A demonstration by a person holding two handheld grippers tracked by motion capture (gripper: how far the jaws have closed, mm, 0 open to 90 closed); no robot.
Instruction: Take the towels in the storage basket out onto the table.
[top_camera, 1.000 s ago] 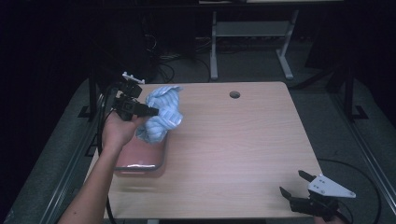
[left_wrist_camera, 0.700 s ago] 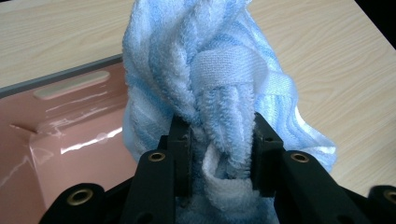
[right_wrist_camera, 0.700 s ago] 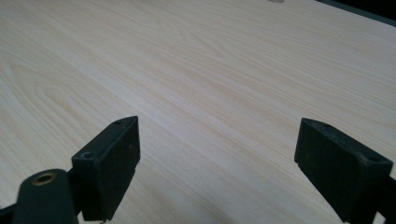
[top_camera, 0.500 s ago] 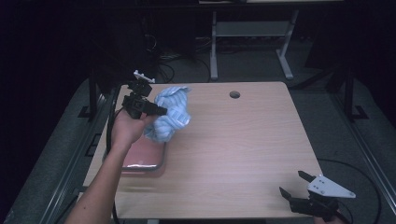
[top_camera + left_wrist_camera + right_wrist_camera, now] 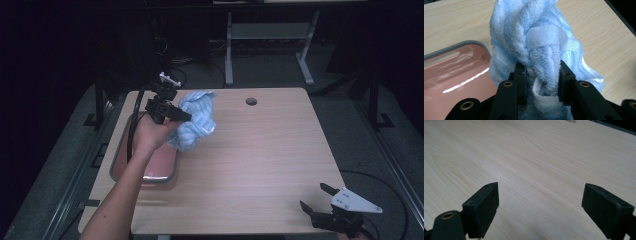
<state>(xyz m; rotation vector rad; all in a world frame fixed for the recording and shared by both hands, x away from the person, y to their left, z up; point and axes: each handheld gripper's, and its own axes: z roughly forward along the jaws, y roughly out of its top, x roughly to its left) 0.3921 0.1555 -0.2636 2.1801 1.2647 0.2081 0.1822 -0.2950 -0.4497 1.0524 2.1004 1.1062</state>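
Towel (image 5: 541, 50), bunched and pinched in the left gripper (image 5: 186, 117), hangs over the table (image 5: 260, 150) just right of the pink tray (image 5: 142, 177), while the right gripper (image 5: 311, 200) waits wide apart at the near corner.

Left gripper (image 5: 172, 114) is up near the tabletop's (image 5: 260, 150) far left corner, fingers (image 5: 520, 75) clamped tight, forearm stretched out; right gripper (image 5: 320, 197) sits wide open at the near right corner.

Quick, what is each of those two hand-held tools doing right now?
Left tool: closed on the blue striped towel, holding it bunched up.
Right tool: open, holding nothing, over the bare wooden table.
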